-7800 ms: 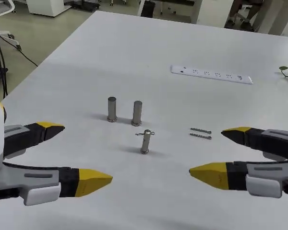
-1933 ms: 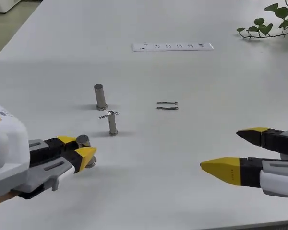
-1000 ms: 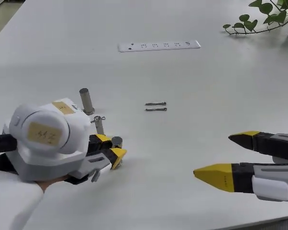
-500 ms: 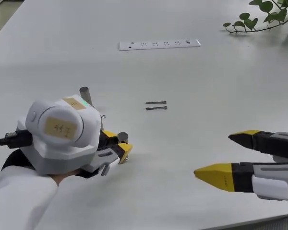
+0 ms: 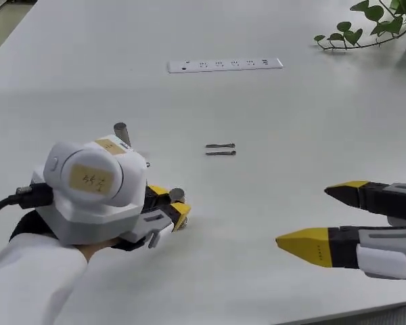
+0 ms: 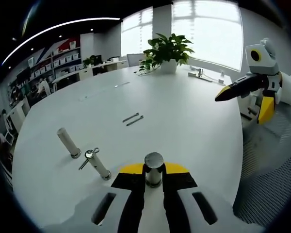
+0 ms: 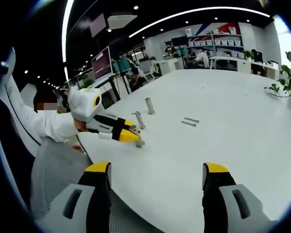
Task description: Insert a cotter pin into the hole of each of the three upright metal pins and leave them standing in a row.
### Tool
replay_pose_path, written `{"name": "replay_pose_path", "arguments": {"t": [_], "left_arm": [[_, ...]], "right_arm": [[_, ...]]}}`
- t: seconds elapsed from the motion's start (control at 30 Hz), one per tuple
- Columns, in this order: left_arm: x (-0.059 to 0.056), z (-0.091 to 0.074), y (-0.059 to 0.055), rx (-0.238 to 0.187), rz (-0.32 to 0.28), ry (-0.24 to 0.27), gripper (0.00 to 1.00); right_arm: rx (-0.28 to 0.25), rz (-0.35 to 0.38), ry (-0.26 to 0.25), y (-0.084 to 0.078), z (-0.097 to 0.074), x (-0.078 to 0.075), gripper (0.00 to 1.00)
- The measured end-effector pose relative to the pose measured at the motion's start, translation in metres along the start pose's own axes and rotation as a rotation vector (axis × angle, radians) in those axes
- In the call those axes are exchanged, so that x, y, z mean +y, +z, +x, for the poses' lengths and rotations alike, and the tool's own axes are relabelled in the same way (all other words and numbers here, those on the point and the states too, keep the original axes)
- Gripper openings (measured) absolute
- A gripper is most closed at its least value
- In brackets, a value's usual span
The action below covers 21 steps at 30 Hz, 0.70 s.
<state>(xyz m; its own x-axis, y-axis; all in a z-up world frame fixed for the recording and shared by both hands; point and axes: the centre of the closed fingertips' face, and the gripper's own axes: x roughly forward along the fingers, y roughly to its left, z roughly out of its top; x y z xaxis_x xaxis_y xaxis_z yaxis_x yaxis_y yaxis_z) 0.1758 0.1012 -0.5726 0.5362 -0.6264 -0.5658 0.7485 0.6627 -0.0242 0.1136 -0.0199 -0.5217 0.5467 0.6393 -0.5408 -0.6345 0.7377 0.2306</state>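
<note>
Beyond the left claw pinching a metal pin, two loose cotter pins, power strip, right claw spread.

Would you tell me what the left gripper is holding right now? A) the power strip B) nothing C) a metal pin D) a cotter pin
C: in the left gripper view, the left gripper is shut on an upright metal pin, while the two loose cotter pins lie apart from it on the table.
</note>
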Motion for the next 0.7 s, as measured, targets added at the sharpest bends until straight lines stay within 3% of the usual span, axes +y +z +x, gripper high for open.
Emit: {"name": "replay_pose_path", "arguments": {"t": [0.4, 0.43, 0.5, 0.6, 0.7], "left_arm": [[-0.003, -0.002, -0.001, 0.006, 0.014, -0.007, 0.10], [-0.004, -0.002, -0.001, 0.006, 0.027, -0.011, 0.10], [-0.005, -0.001, 0.002, -0.006, 0.152, -0.023, 0.11], [-0.010, -0.004, 0.004, 0.000, 0.111, -0.057, 0.16], [-0.016, -0.009, 0.008, -0.018, 0.123, -0.099, 0.25]], "right_arm": [[0.000, -0.016, -0.022, 0.001, -0.005, 0.001, 0.74], [-0.001, -0.016, -0.023, 0.001, -0.005, 0.002, 0.74], [-0.002, -0.018, -0.024, 0.002, -0.005, 0.002, 0.74], [0.003, -0.021, -0.025, 0.002, -0.004, 0.002, 0.74], [0.010, -0.021, -0.021, 0.001, -0.002, 0.002, 0.74]]}}
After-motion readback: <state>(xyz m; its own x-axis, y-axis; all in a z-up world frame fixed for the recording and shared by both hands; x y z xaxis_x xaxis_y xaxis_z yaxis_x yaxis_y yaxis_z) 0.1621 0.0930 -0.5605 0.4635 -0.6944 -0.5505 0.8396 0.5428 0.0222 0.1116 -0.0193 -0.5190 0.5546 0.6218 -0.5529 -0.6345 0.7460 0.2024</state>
